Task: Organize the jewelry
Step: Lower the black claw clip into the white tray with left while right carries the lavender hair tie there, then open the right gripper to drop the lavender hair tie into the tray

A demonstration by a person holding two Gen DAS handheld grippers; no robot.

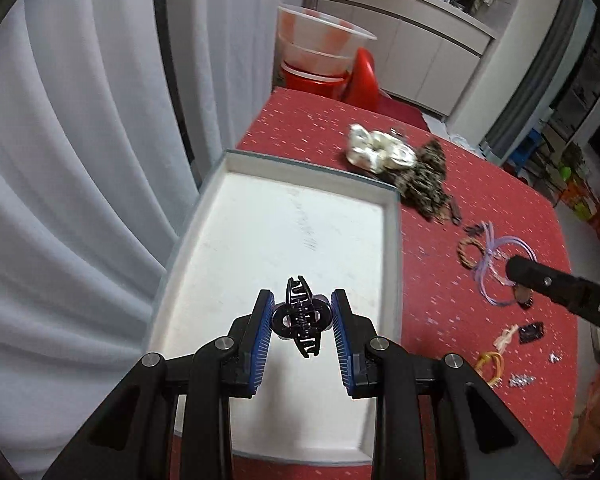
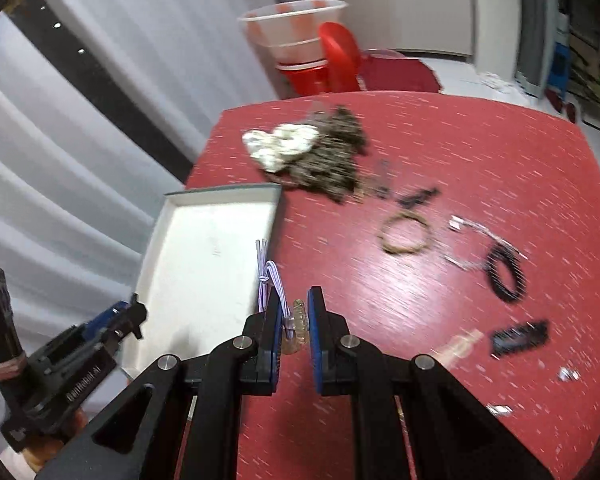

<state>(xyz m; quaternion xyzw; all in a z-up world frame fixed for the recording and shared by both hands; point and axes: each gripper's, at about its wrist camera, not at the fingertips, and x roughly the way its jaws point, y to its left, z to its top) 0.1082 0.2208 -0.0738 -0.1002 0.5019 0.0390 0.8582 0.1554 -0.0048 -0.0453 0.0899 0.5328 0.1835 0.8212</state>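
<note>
left wrist view: left gripper (image 1: 303, 317) clamps black hair claw (image 1: 302, 316) over tray (image 1: 392, 248), next release inside; right gripper (image 2: 293, 322) pinches lilac cords (image 2: 269, 280).

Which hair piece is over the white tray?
The black claw clip, held in the left gripper above the tray; the scrunchies lie on the red table.

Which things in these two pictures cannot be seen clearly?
- Small silver pieces, left wrist view: too small to identify.
- Item in the right tool, right wrist view: mostly hidden by the pads.
- Dark scrunchie, right wrist view: motion-blurred.
- Tray, left wrist view: near end hidden by the left tool.
</note>
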